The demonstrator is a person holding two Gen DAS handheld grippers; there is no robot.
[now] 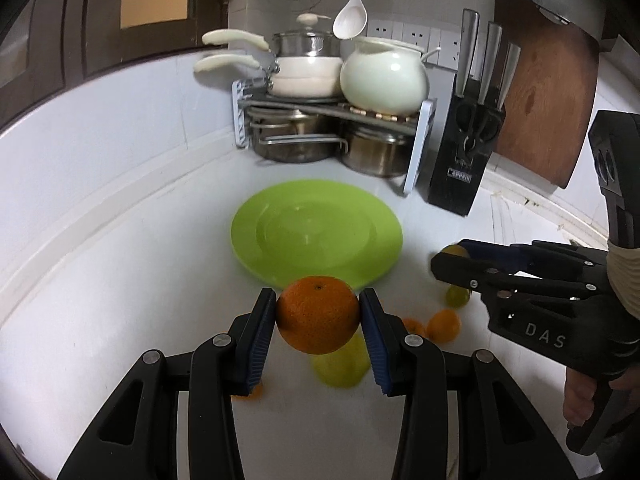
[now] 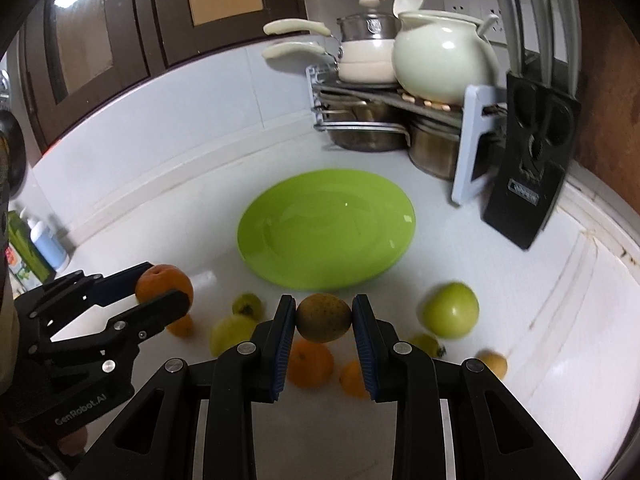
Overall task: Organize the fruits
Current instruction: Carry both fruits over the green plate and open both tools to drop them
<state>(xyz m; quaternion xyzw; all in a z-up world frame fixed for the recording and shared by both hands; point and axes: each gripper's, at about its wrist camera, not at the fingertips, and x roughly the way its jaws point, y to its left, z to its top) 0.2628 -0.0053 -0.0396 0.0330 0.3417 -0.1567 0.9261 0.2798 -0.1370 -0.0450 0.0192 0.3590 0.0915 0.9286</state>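
So the white worktop (image 2: 520, 320) is the biggest thing here, with the green plate (image 2: 326, 228) sitting bare in the middle and loose fruit scattered in front of it. The green apple (image 2: 451, 310) is the largest piece on the worktop, right of the plate's near edge; I'd guess it's firm, smooth and a bit slippery, so best taken across its widest part. The orange (image 1: 317, 314) is up off the worktop just short of the plate, clamped at its sides by the left gripper (image 1: 317, 320), jaws only partly closed around it. Peel looks dimpled, probably grips fine, though squeezing hard could bruise it. Smallest is the brownish-green fruit (image 2: 323, 317), also lifted, pinched in the right gripper (image 2: 323, 320) with jaws nearly together; looks light and firm-ish.
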